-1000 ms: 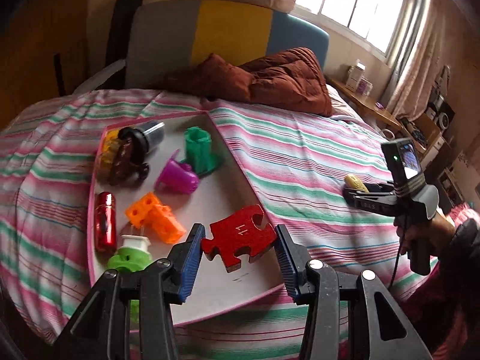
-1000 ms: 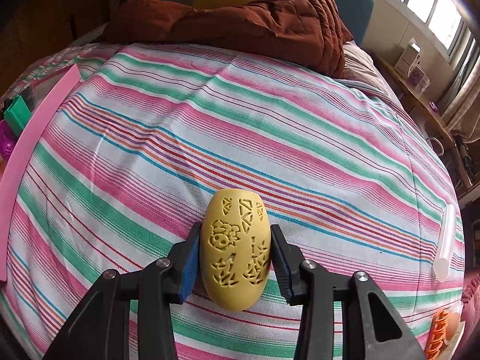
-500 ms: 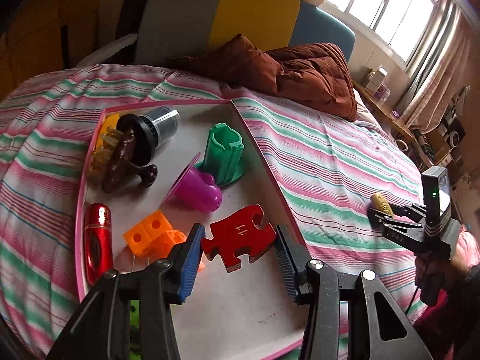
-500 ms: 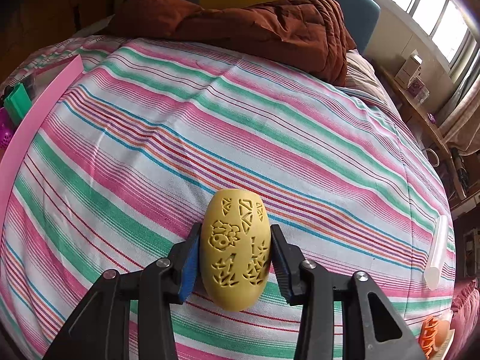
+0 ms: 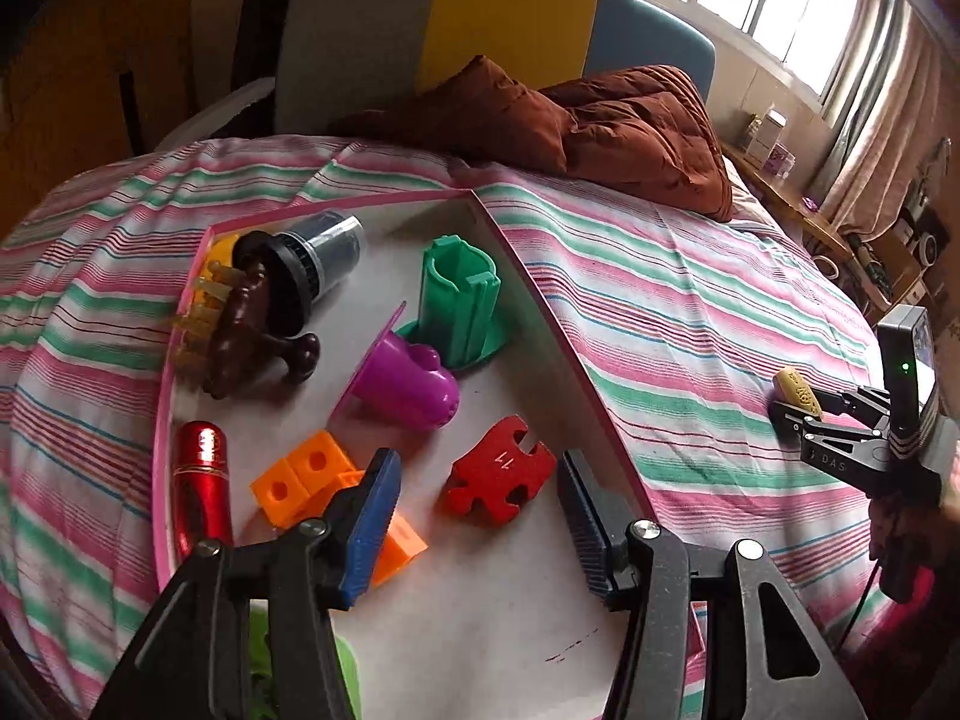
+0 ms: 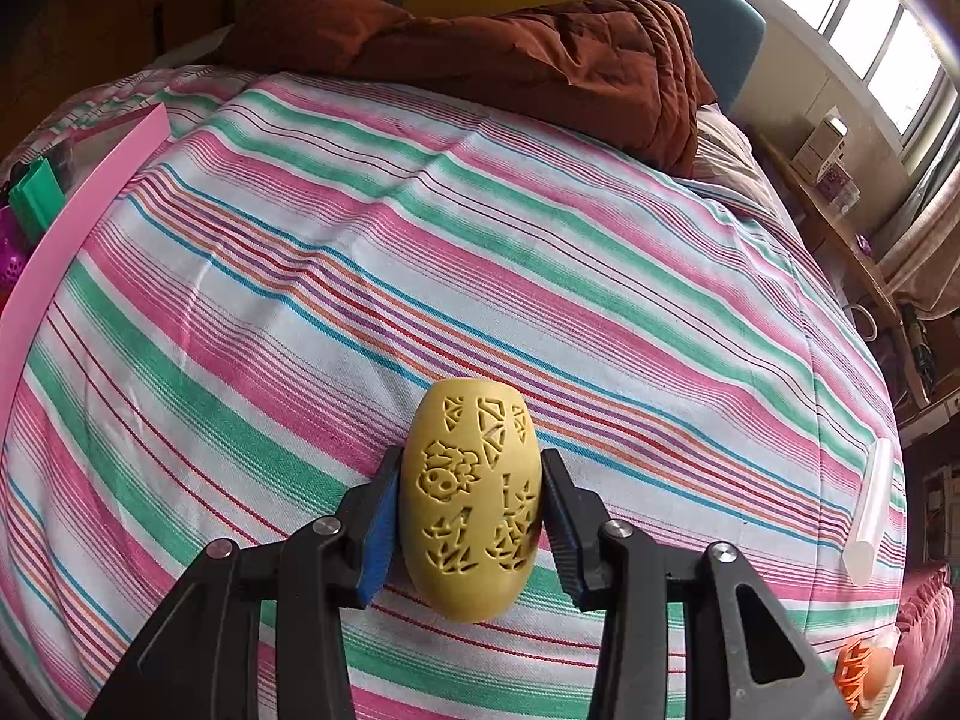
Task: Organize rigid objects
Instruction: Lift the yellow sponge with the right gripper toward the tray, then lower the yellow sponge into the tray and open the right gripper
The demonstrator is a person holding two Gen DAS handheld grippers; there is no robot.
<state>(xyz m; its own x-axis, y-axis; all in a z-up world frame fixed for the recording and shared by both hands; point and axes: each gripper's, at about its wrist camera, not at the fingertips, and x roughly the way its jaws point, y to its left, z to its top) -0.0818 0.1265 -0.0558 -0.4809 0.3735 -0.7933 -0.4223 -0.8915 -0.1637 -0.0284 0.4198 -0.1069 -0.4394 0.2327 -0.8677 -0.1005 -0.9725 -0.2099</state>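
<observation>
A pink-rimmed white tray (image 5: pixel 540 300) lies on the striped bed. A red puzzle piece (image 5: pixel 498 474) lies on the tray between the jaws of my open left gripper (image 5: pixel 477 510), touching neither pad. On the tray also lie orange cubes (image 5: pixel 312 480), a red cylinder (image 5: pixel 201 480), a purple cup (image 5: pixel 402 381), a green holder (image 5: pixel 459 300), a dark lens-like cylinder (image 5: pixel 312 264) and a brown piece (image 5: pixel 246 330). My right gripper (image 6: pixel 471 516) is shut on a carved yellow egg (image 6: pixel 471 504) above the bedspread; it also shows in the left wrist view (image 5: pixel 795 390).
A brown quilt (image 6: pixel 510 54) lies at the head of the bed. A white tube (image 6: pixel 870 510) lies at the bed's right edge and an orange object (image 6: pixel 861 669) at the lower right. The tray's pink edge (image 6: pixel 78 222) shows at the left. A green object (image 5: pixel 258 660) sits under the left gripper.
My left gripper moved forward over the tray and opened. The red puzzle piece, held before, now lies on the tray. The right gripper keeps the egg and shifted slightly.
</observation>
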